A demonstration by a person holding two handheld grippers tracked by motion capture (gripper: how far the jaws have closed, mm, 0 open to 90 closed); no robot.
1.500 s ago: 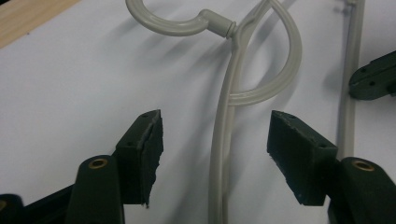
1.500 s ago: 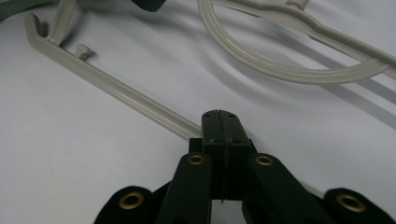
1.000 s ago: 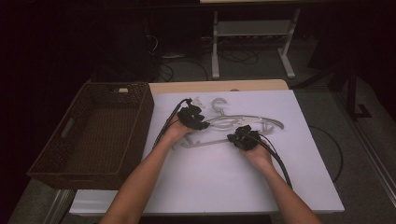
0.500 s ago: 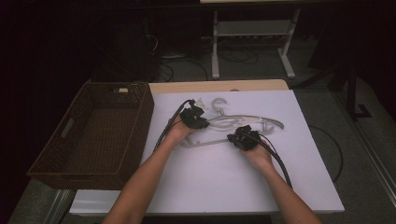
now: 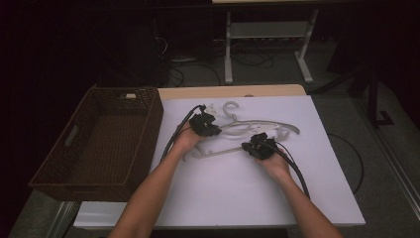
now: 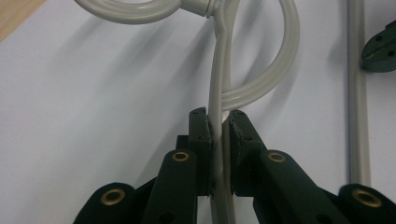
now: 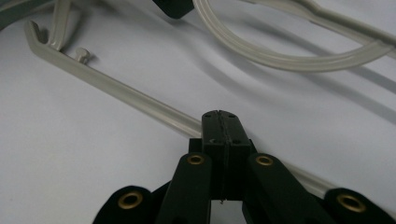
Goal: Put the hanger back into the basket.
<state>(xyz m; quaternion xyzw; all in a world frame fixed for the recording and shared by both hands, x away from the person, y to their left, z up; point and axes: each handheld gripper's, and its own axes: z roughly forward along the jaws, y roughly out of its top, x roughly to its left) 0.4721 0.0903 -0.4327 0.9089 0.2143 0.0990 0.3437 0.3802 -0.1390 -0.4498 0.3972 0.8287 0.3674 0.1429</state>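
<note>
Hanger [image 6: 219, 88] | left tool [image 6: 218, 122] clamps it | right tool [image 7: 221, 122] clenched | basket [image 5: 99, 144] left

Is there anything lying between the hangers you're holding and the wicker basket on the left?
Nothing visible does. The left gripper is shut on a hanger; the right gripper is shut over the lower hanger's bar. Bare white table lies between them and the basket.

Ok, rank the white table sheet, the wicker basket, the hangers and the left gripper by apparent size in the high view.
1. White sheet, largest.
2. Wicker basket.
3. Hangers; at least two overlap, so I rank them as one cluster.
4. Left gripper, smallest; its jaws are clamped on a hanger.
</note>
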